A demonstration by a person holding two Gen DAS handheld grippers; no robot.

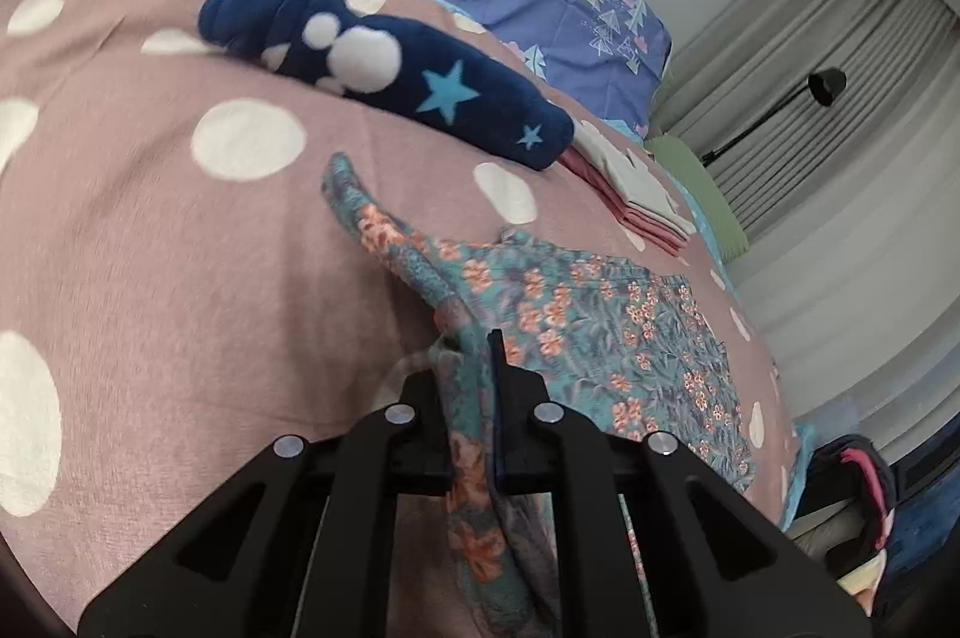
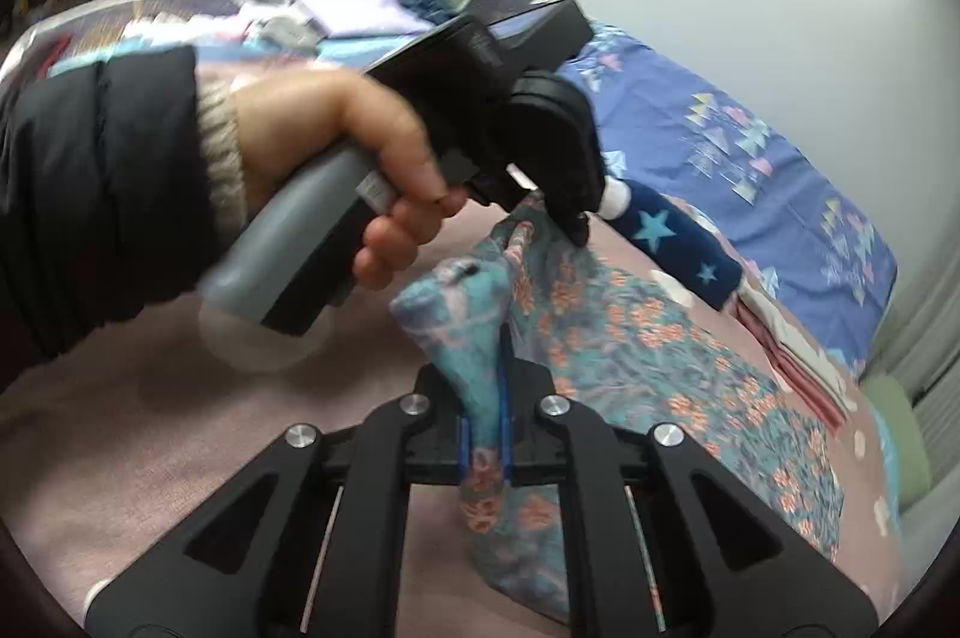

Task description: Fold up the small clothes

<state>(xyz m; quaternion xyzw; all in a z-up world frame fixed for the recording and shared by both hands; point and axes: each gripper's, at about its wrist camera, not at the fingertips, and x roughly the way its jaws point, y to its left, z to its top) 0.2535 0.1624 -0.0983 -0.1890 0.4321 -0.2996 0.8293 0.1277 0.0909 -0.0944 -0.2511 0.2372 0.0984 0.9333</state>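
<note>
The floral garment, judged thin, light and limp, is being pinched by the left gripper and right gripper, both clamped on bunched edges. Sagging is expected; hems are being judged the best hold.

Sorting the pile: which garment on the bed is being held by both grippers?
The teal floral garment: both the left gripper and right gripper pinch it. The navy star garment and the folded pink one lie untouched.

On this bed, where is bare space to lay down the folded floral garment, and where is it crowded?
Bare pink polka-dot bedcover lies left of the teal floral garment, below the navy star-patterned plush piece. It is crowded on the right: the folded pink-and-white stack lies beside the navy piece, near the bed edge. Both the left gripper and the right gripper clamp the floral garment.
</note>
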